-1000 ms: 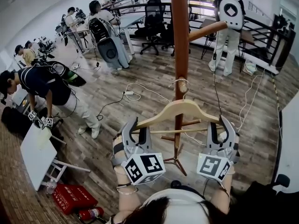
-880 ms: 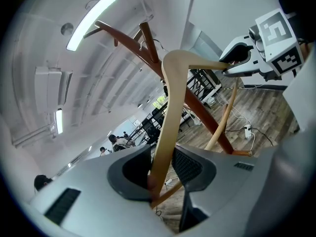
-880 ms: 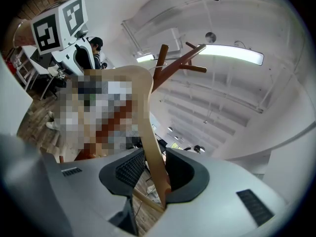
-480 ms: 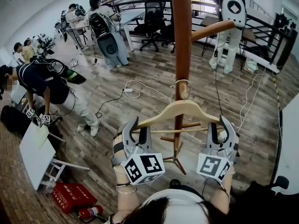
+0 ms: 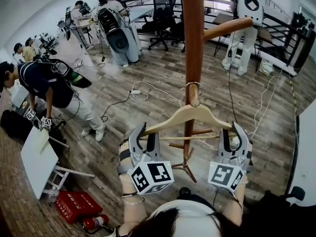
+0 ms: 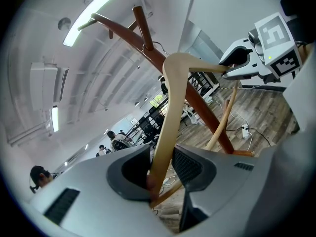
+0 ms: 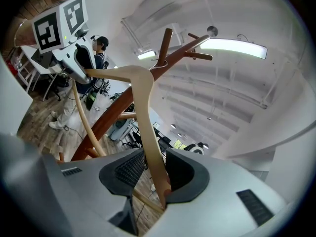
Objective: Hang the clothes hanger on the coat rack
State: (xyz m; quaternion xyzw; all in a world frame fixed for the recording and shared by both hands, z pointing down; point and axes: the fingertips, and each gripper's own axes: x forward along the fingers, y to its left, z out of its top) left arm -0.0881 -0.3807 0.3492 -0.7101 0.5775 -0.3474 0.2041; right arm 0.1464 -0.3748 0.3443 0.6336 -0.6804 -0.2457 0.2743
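The left gripper [image 5: 144,135] and right gripper [image 5: 233,134] clamp the hanger's [image 5: 190,113] ends, its hook [image 5: 191,86] seemingly over a rack [image 5: 192,33] peg [image 5: 194,101]; only release is left.

The left gripper [image 6: 159,174] fills the bottom, its grey jaws closed on one end of a pale wooden hanger [image 6: 170,98]. The hanger's arm rises from the jaws to a bend, then runs right to the right gripper [image 6: 232,65], which carries a marker cube. The hanger's thin lower bar slants up on the right. Behind the hanger, a dark brown rack [image 6: 197,100] crosses from upper left to lower right, with pegs [image 6: 139,19] at its top. A thin wire hook [image 6: 146,47] shows against the pole below the pegs; whether it rests on one is unclear. A ceiling light [image 6: 94,9] glows at upper left, over distant chairs, people and wood floor [image 6: 266,105].
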